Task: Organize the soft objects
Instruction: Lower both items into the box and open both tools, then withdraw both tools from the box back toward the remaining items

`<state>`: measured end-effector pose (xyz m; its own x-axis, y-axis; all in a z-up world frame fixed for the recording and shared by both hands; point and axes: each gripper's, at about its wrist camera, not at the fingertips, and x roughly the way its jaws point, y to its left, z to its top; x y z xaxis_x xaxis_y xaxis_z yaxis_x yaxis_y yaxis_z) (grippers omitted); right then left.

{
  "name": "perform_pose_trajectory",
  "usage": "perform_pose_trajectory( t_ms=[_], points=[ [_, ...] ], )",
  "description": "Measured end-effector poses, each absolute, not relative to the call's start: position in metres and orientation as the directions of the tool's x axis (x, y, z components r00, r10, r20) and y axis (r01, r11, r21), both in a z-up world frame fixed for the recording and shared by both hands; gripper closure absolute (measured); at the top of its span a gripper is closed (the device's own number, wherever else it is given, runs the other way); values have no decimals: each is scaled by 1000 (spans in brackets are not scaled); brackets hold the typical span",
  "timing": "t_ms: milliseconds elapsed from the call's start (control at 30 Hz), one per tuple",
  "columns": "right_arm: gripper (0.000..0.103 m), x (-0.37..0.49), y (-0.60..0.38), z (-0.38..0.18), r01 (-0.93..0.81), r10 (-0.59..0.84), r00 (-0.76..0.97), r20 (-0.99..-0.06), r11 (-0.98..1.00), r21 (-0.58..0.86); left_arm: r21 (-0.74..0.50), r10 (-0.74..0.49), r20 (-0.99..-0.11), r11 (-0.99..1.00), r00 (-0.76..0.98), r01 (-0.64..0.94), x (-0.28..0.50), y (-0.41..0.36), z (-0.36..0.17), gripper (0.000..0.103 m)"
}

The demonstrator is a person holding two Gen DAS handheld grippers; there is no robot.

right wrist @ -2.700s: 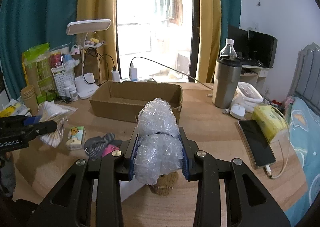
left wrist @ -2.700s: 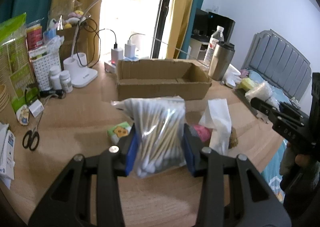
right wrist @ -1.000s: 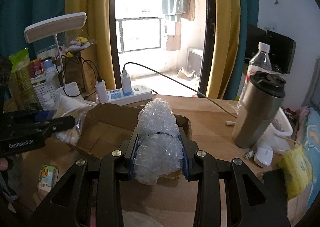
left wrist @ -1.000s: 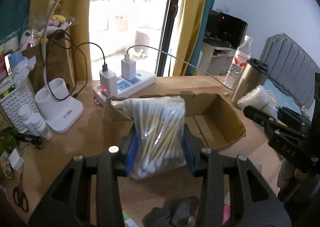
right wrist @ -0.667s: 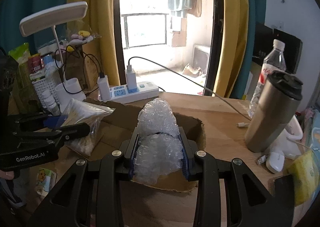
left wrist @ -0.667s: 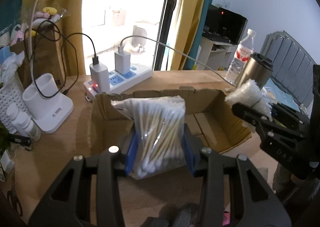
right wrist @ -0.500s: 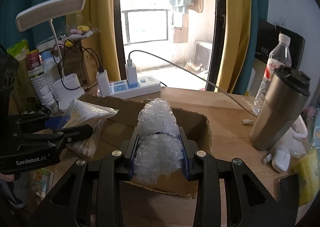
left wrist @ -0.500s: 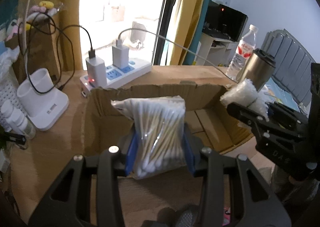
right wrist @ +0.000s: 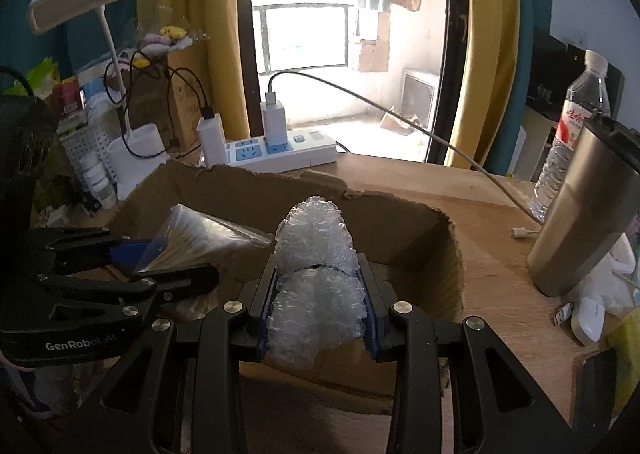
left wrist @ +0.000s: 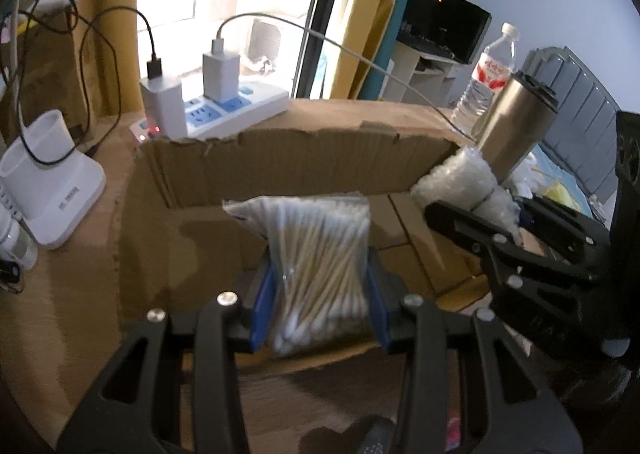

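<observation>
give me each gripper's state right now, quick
Left gripper: closed on the bag of cotton swabs, over the cardboard box.
Right gripper: closed on the bubble wrap bundle, over the same box.

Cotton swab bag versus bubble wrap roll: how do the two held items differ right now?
The cotton swab bag is a flat clear pouch of thin sticks, held by the left gripper; the bubble wrap roll is a lumpy clear bundle pinched at its middle by the right gripper. The bag sits left in the cardboard box, the roll right. Both are clamped, hanging over the box.
</observation>
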<state>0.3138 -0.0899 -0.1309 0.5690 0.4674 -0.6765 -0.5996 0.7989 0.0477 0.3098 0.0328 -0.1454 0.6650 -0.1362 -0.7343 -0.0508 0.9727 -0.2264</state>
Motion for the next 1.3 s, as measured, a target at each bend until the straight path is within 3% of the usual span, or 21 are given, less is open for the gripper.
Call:
perform_pose_trajectory(
  t_ms=[433, 733, 1200, 1300],
  points=[
    [63, 318, -83, -138, -623, 483, 532, -695, 779, 65, -245, -165, -762, 969, 626, -43, 318, 32, -155, 60],
    [46, 318, -87, -130, -602, 465, 556, -689, 797, 51, -251, -158, -753, 966, 639, -57, 312, 37, -149, 52],
    [45, 296, -90, -97, -600, 462, 608, -645, 800, 8, -235, -121, -715, 969, 689, -73, 289, 43, -123, 49],
    [45, 288, -92, -88, -599, 464, 622, -631, 801, -1, -226, -112, -704, 971, 702, -72, 280, 43, -115, 42]
  ],
)
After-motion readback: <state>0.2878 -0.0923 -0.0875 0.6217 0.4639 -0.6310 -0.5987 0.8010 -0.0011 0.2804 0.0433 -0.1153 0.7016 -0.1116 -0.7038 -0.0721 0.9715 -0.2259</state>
